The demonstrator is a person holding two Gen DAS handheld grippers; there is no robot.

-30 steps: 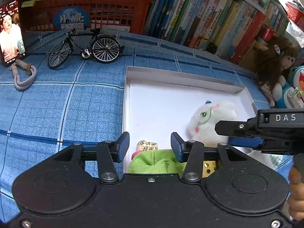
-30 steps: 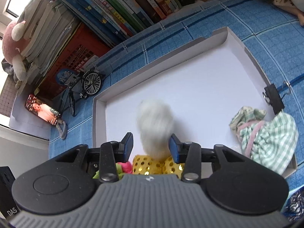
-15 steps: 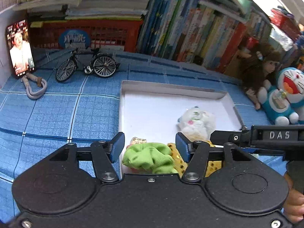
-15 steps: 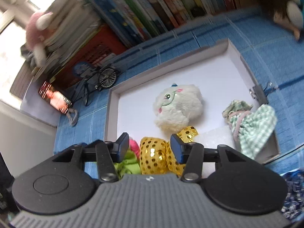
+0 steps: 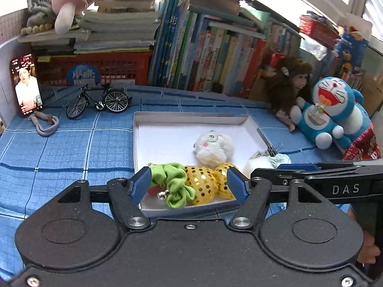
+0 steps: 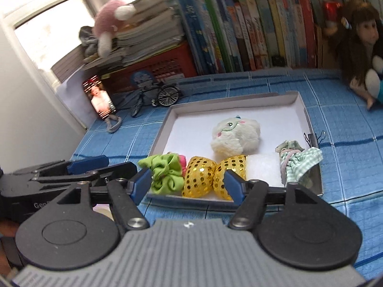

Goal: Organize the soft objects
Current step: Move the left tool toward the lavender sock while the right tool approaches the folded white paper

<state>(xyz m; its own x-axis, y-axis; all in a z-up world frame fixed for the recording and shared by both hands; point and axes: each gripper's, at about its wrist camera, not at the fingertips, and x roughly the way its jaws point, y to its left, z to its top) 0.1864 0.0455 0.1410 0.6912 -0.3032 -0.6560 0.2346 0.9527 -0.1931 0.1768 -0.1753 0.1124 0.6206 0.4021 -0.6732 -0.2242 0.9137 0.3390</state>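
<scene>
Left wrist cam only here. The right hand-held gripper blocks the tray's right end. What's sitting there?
Observer: A green-checked cloth lies in the near right corner of the tray, with one edge draped over the rim.
Operator: Anything between it and the gold sequin piece?
Observer: Yes, a white pad lies right beside the gold sequin piece.
Operator: Right hand-held gripper carrying anything?
Observer: No. The jaws of the right hand-held gripper are opening and nothing is pressed between them. The sequin piece lies in the tray beyond the fingertips.
</scene>
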